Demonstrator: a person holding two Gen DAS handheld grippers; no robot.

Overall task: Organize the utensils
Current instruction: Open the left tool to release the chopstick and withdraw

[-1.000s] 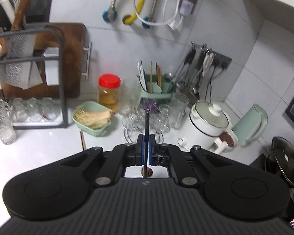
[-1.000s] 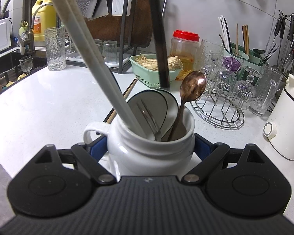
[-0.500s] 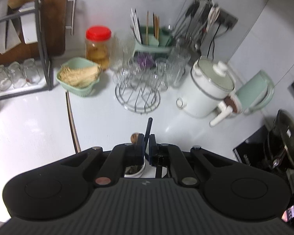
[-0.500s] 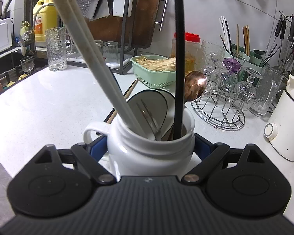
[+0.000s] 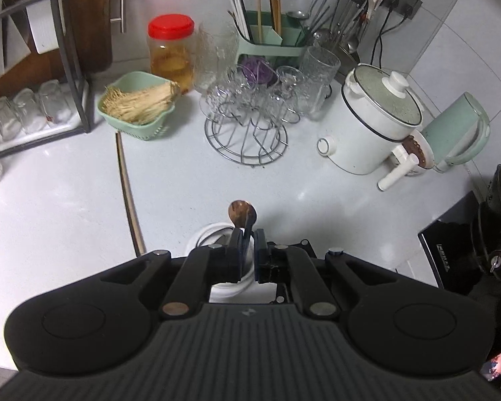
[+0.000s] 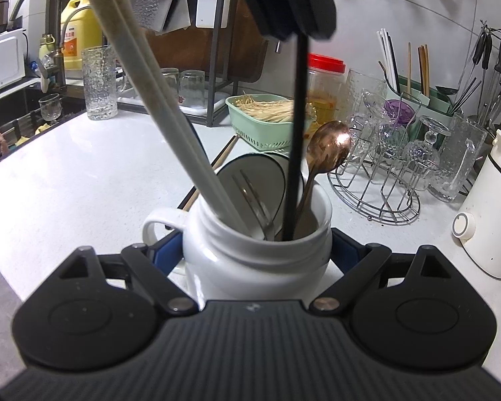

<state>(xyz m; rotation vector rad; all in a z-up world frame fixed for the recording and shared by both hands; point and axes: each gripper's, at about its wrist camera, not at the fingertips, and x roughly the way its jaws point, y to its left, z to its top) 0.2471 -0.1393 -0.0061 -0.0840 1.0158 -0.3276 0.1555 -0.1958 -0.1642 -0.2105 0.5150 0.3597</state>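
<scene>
Right gripper (image 6: 257,250) clamped on white mug (image 6: 250,260); left gripper (image 5: 247,250) pinching black stick (image 6: 295,167) lowered into mug beside copper spoon (image 6: 330,147).

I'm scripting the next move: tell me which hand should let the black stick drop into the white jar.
Left. The left gripper is shut on the black stick, whose lower end is already inside the white jar. The right gripper is clamped around the jar, steadying it.

The left gripper (image 5: 247,250) points steeply down above the white mug (image 6: 250,250), its jaws pinched nearly together on a thin black chopstick (image 6: 297,133). The right gripper (image 6: 255,250) tilts gently downward, jaws clamped against the mug's sides.
</scene>
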